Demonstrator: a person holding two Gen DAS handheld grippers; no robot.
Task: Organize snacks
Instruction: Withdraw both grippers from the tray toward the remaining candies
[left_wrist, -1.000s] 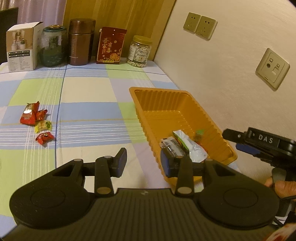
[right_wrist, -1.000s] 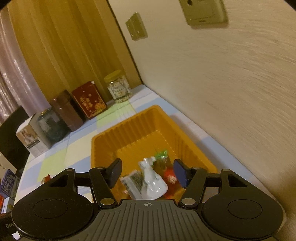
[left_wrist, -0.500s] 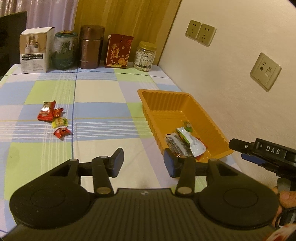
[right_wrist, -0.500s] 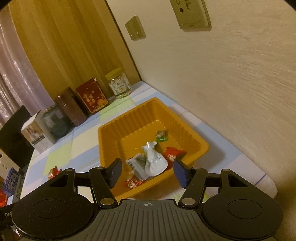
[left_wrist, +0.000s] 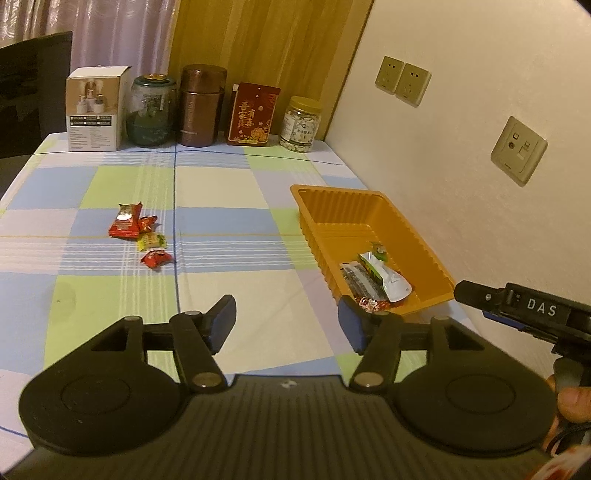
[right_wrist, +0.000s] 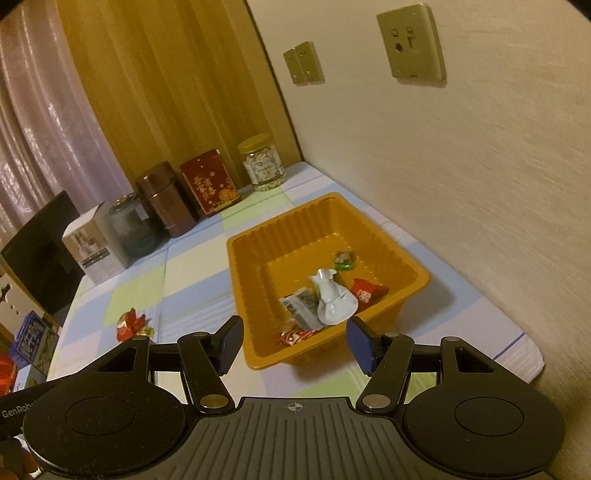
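Between drops: the left gripper (left_wrist: 286, 325) was opening with nothing between its jaws, and the right gripper (right_wrist: 295, 343) stood half-open, empty. Several snacks lay in the orange tray (left_wrist: 369, 206) at right; four loose snacks (left_wrist: 142, 234) remained far left on the bench (left_wrist: 221, 206), likely needing the next reach.

An orange ribbed tray (left_wrist: 373, 218) sits on a desk cloth (left_wrist: 221, 206) checked in pale blue, green and cream with thin stripes. Red and yellow sweets (left_wrist: 142, 232) lie mid-left; a dark red box (left_wrist: 253, 114) with gold lettering stands at top centre.

Left tongs (left_wrist: 286, 325) opening (nothing between them); right tongs (right_wrist: 293, 341) gape empty.
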